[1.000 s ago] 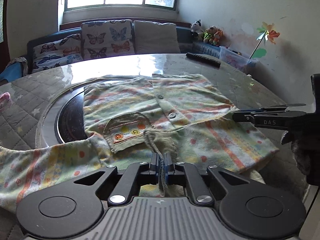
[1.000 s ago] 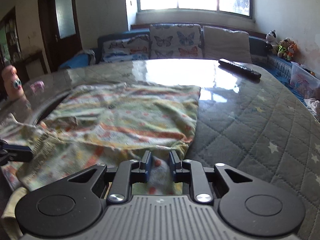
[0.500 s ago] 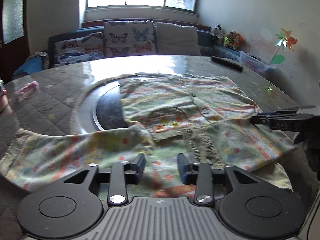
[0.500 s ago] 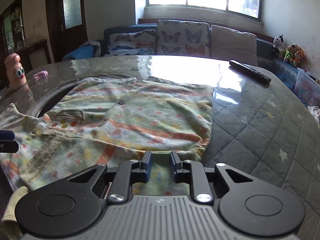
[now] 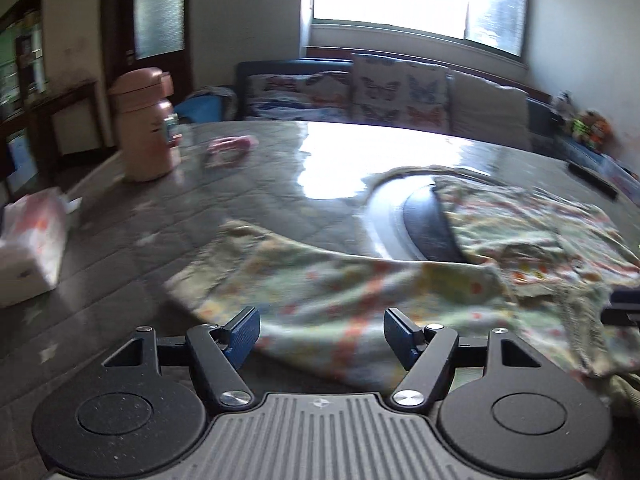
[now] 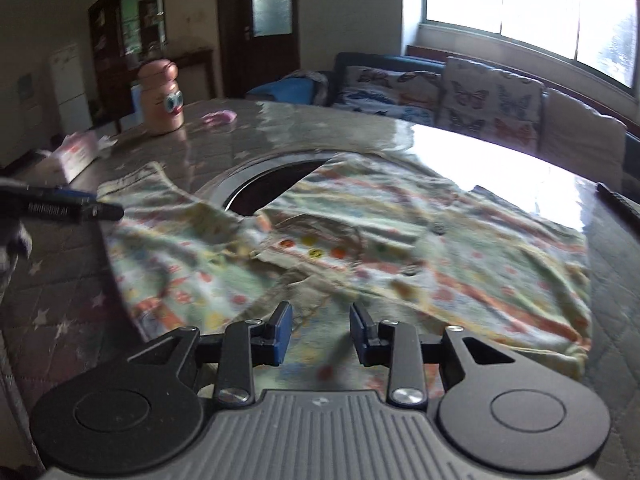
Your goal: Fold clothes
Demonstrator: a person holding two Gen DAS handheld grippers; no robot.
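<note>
The patterned garment lies spread on the quilt-covered bench, its body toward 2 o'clock in the right wrist view and one sleeve stretched out toward 9 o'clock, partly over a dark round inset in the bench top. The left gripper hovers over the sleeve with its jaws wide apart and nothing between them. The right gripper also stands open, empty, above the lower hem near the pocket. Both views are blurred, so fine folds are hard to read.

The cloth looks thin, light and limp; it will likely sag and drag, not hold a shape, and a single-layer pinch could slip or pull only the top ply. The better hold seems to be at the sleeve's cuff edge toward 9 o'clock, where the hem is thicker, with the other gripper steadying the shoulder seam so the body does not slide on the glossy cover. A pink bottle and a tissue pack sit toward 10 o'clock, well apart from the garment.
</note>
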